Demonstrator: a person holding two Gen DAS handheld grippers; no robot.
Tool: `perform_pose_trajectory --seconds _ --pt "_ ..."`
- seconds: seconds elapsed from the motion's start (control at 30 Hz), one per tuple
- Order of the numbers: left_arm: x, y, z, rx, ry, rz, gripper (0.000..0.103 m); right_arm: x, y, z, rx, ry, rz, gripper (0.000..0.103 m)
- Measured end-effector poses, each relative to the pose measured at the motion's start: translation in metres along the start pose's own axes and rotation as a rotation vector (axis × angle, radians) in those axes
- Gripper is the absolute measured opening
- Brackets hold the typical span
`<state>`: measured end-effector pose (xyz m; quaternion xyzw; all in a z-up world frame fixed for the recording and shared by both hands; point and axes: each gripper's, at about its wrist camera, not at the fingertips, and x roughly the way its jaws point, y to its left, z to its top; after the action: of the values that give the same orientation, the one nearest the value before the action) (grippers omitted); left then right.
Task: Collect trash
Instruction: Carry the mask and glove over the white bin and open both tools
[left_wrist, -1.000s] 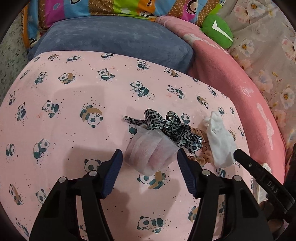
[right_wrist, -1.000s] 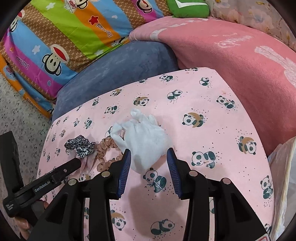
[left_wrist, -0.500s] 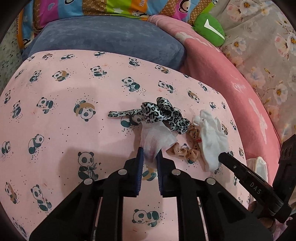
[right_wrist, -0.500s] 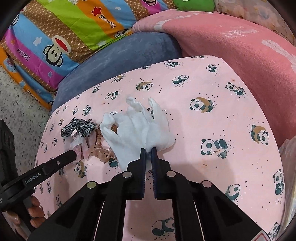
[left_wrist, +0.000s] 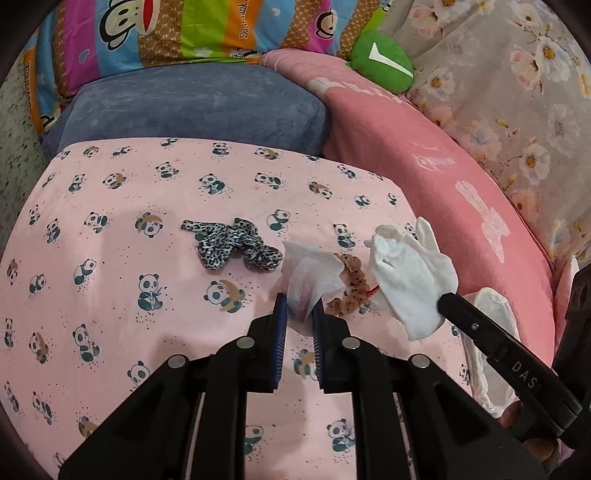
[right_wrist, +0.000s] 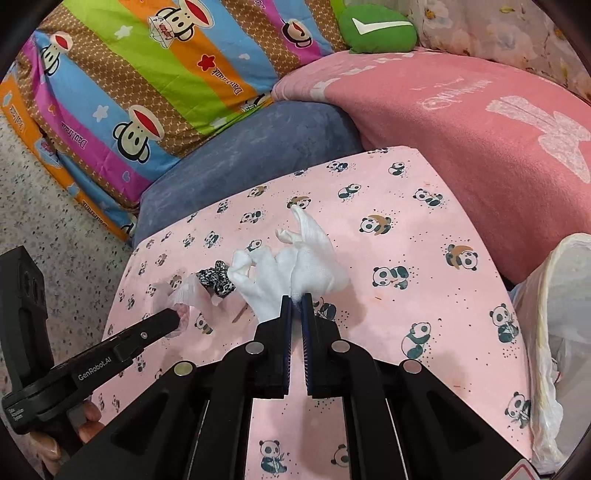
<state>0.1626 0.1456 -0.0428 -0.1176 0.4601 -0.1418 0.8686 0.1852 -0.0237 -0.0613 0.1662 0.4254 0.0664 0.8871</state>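
Note:
My left gripper (left_wrist: 298, 306) is shut on a crumpled white tissue (left_wrist: 309, 275) and holds it above the pink panda sheet (left_wrist: 110, 258). My right gripper (right_wrist: 296, 300) is shut on a white cloth glove (right_wrist: 295, 266), lifted off the sheet; the glove also shows in the left wrist view (left_wrist: 413, 273). In the right wrist view the tissue (right_wrist: 184, 295) hangs at the left gripper's tip. A leopard-print scrunchie (left_wrist: 231, 245) and a tan spotted scrunchie (left_wrist: 351, 286) lie on the sheet.
A white plastic bag (right_wrist: 550, 332) stands open at the sheet's right edge, also in the left wrist view (left_wrist: 487, 350). A blue cushion (left_wrist: 192, 107), a pink blanket (left_wrist: 424, 155), a striped monkey-print quilt (right_wrist: 147, 74) and a green pillow (right_wrist: 376, 29) lie behind.
Both grippers closed, the left on the tissue and the right on the glove, then lifted them off the sheet. The tissue has come away to the right of the leopard scrunchie.

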Motion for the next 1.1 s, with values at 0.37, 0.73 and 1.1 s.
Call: perform_pose_trajectory --seconds 0.37,0.73,1.1 --pt "-0.027 -0.077 -0.011 0.136 -0.045 -0.039 0.013 -0.084 -0.02 -0.009 0.028 -0.102 -0.002 0.007" --pt "-0.037 -0.149 -0.023 0.251 -0.064 -0.09 0.013 -0.158 -0.072 -0.016 0.104 -0.212 -0.035 0.007" --pt "-0.029 -0.215 -0.039 0.359 -0.041 -0.14 0.013 -0.203 -0.137 -0.027 0.203 -0.264 -0.091 0.007"
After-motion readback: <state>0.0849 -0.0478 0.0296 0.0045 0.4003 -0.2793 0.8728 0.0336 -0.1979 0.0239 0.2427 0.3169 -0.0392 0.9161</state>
